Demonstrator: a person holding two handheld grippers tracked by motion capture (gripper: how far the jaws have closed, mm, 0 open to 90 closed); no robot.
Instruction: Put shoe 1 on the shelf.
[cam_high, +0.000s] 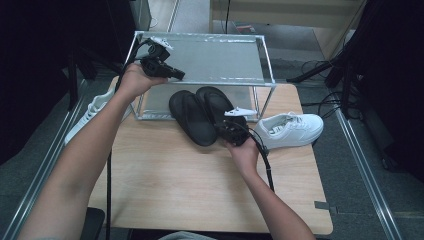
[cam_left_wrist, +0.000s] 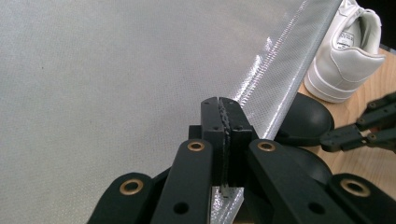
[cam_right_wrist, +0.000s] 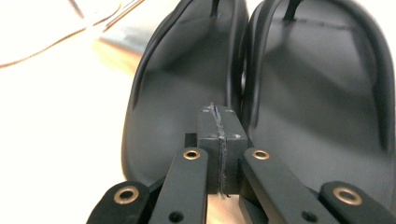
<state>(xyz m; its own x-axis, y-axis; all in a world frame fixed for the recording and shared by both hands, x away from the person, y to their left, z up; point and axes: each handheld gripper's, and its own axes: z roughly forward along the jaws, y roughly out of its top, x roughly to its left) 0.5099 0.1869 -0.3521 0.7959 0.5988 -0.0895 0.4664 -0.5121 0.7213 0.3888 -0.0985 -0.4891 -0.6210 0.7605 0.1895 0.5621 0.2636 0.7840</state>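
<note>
A pair of black sandals lies side by side on the wooden table, toes tucked under a silver shoe rack. In the right gripper view their heels rise just ahead of my right gripper, which is shut with nothing between its pads. From above, the right gripper sits at the right sandal's heel. My left gripper hovers over the front left of the rack's top shelf. It is shut and empty.
One white sneaker stands on the table right of the sandals, seen too from the left gripper. Another white sneaker lies off the table's left edge. Metal rails and cables run along the floor on both sides.
</note>
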